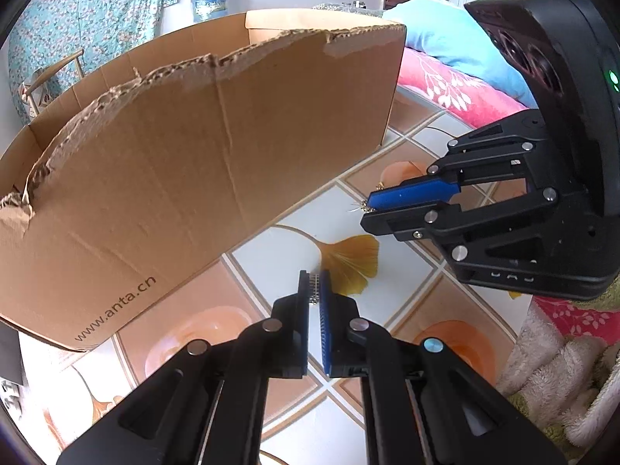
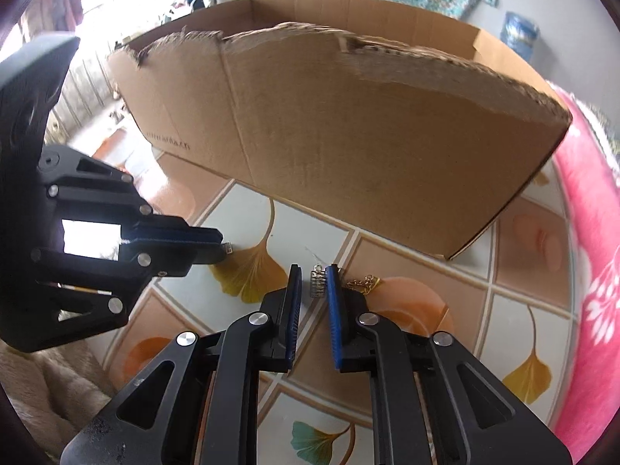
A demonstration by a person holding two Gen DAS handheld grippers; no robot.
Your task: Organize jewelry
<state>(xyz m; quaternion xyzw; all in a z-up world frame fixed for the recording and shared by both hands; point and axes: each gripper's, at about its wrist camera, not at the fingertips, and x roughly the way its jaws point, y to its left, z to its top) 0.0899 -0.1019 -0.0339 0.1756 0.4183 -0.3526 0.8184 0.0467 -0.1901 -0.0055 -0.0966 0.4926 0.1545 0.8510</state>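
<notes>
My left gripper is shut on a small silver earring, whose end pokes out past the tips. It hovers over the tiled, ginkgo-patterned tabletop, in front of a torn cardboard box. My right gripper points down at the table to the right of it. Its blue pads stand a little apart, with a second silver grid-shaped earring in the gap; the left pad does not touch it. A gold chain lies just beyond the right finger.
The open cardboard box fills the far side of the table. A pink flowered blanket borders the right edge, with a blue pillow behind it. Fluffy beige fabric lies at the near side.
</notes>
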